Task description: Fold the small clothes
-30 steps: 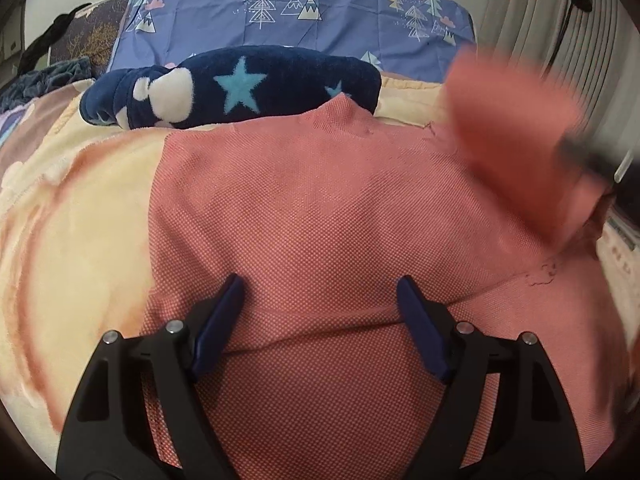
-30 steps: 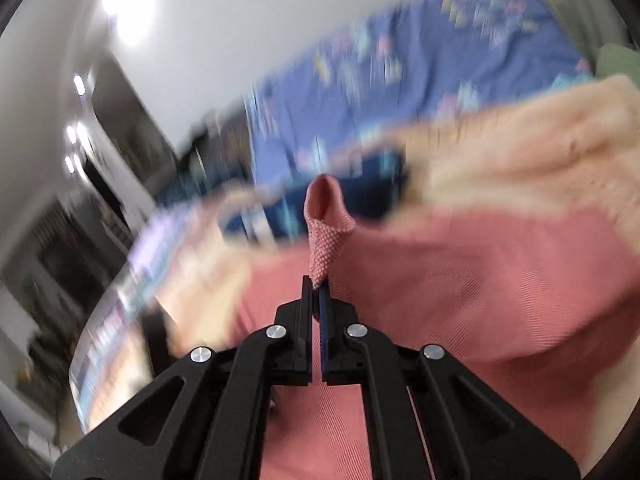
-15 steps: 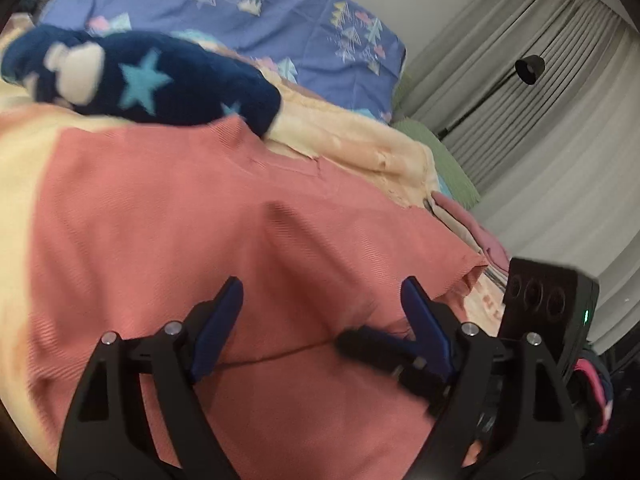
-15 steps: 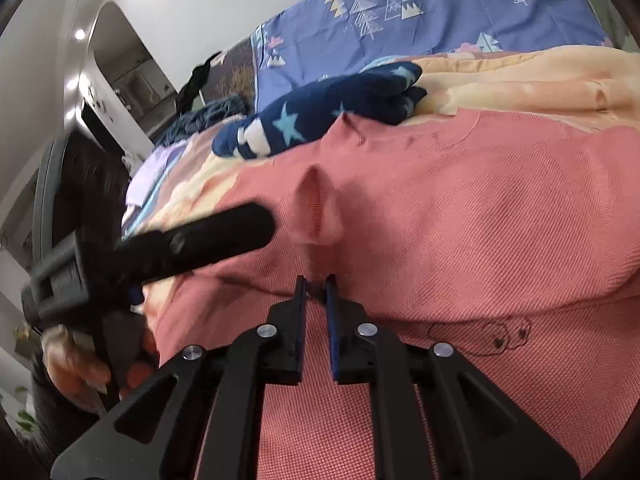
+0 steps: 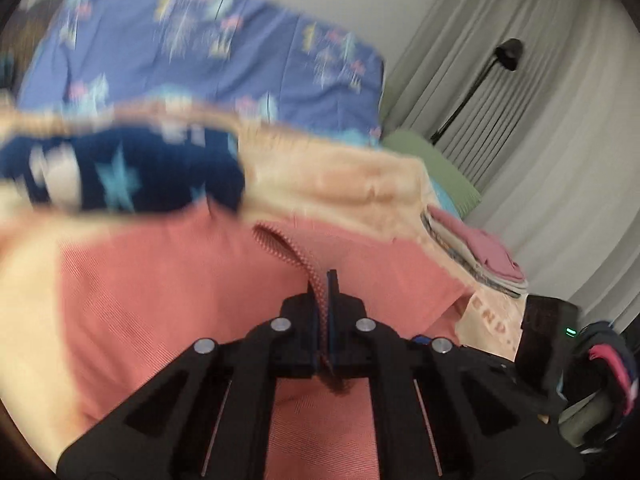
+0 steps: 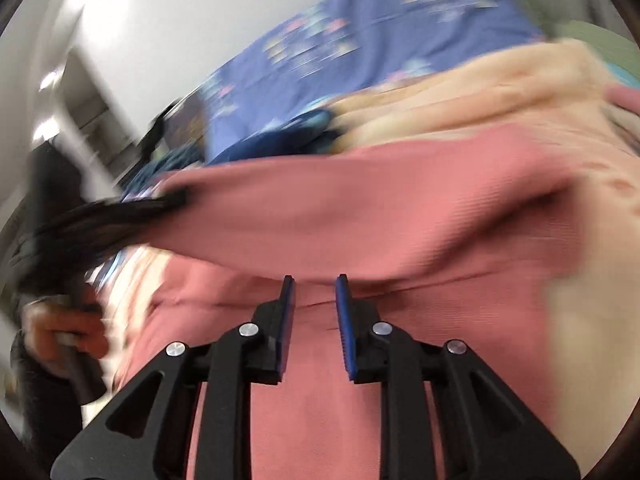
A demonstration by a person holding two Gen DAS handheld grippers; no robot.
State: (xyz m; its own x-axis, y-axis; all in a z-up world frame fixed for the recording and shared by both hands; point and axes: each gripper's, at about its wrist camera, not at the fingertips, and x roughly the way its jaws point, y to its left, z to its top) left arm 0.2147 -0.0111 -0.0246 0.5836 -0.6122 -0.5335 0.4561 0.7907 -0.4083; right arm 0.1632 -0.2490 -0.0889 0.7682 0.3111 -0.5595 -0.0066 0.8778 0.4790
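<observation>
The salmon-pink shirt (image 5: 168, 288) lies spread on the peach blanket (image 5: 340, 176) that covers the bed, and a fold of it is lifted off the rest. Your left gripper (image 5: 325, 280) has its fingers clamped on that raised pink edge, the cloth pinched between the blue pads. Your right gripper (image 6: 315, 284) has just been opening; its fingers stand a little apart with nothing between them, above the shirt's near part. Both views are smeared by motion, so the shirt's neck and sleeves are hard to make out, and its near edge is hidden under the black gripper frames. Behind the shirt, a navy star-patterned fleece (image 5: 120, 172) lies on the blanket, and beyond that a blue pillow with tree prints (image 5: 208, 48) stands against the wall. To the shirt's right, a small stack of folded clothes (image 5: 476, 252) sits at the blanket's edge, with grey curtains (image 5: 540, 120) and a black lamp (image 5: 508, 50) further off. In the right wrist view, your left hand (image 6: 64, 328) shows as a blur at the shirt's left.
</observation>
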